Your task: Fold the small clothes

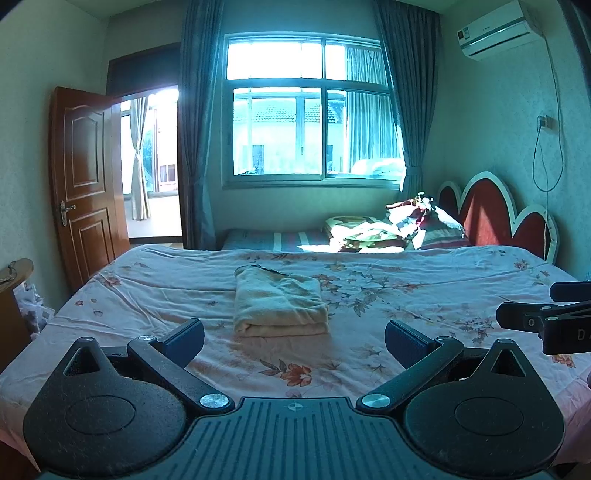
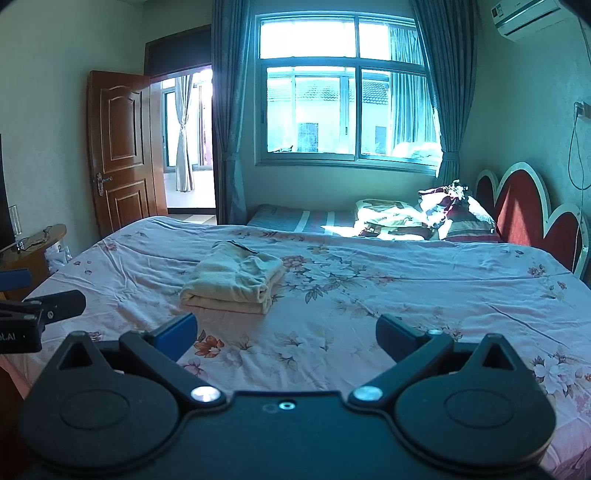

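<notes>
— Fingers first: how do they stand?

— Both pairs are spread wide with nothing between them. The left gripper (image 1: pixel 294 341) hangs low over the near part of the bed (image 1: pixel 424 306), and the right gripper (image 2: pixel 286 334) does the same a little to its right. Each shows at the edge of the other's view: the right one at the right edge of the left wrist view, the left one at the left edge of the right wrist view.

— And the clothing?

— A folded cream garment (image 1: pixel 279 304) lies flat on the floral bedsheet (image 2: pixel 369 295), in a neat rectangular stack with its rolled fold facing the near side. It sits beyond the fingertips, apart from them, touched by neither pair. In the left wrist view it lies almost straight ahead, between the two fingers (image 1: pixel 186 338) and farther off. In the right wrist view the same garment (image 2: pixel 234 282) sits ahead and to the left, nearer the left finger (image 2: pixel 177 336) than the right one.

— Anything else around?

— Far beyond the bed, a window (image 1: pixel 306 107) with blue curtains (image 1: pixel 199 122), a brown door (image 2: pixel 118 147) standing open at the left, a red headboard (image 1: pixel 491 214) at the right with rumpled bedding (image 1: pixel 388 229) beside it, and an air conditioner (image 1: pixel 495 31) high on the right wall.
</notes>
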The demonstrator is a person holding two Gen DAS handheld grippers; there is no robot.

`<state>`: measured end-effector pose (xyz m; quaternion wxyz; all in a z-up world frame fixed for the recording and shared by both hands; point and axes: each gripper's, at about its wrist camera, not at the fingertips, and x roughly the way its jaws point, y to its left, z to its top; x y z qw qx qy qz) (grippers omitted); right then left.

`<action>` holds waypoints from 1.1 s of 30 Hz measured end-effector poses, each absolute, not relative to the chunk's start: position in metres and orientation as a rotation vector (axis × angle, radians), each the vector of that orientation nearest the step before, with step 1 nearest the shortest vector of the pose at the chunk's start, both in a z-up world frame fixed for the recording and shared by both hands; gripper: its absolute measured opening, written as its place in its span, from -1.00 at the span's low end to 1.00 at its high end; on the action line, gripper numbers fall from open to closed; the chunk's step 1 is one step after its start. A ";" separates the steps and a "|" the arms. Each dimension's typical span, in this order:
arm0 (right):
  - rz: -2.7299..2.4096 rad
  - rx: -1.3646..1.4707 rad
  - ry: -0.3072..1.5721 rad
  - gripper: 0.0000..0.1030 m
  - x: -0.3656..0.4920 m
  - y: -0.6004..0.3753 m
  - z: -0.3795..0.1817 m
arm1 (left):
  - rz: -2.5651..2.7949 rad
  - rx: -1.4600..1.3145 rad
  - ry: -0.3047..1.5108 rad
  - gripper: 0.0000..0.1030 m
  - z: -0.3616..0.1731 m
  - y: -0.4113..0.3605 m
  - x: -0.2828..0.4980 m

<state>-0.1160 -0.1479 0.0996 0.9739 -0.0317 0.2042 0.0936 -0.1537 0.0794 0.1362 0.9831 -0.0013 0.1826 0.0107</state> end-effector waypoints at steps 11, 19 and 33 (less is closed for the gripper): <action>0.181 -0.052 0.412 0.99 -0.115 -0.148 0.098 | 0.012 -0.004 0.368 1.00 0.135 0.079 -0.151; 0.185 -0.053 0.416 0.99 -0.114 -0.147 0.097 | 0.015 0.000 0.369 1.00 0.136 0.078 -0.151; 0.192 -0.050 0.423 0.99 -0.114 -0.149 0.098 | 0.011 0.002 0.368 1.00 0.137 0.079 -0.152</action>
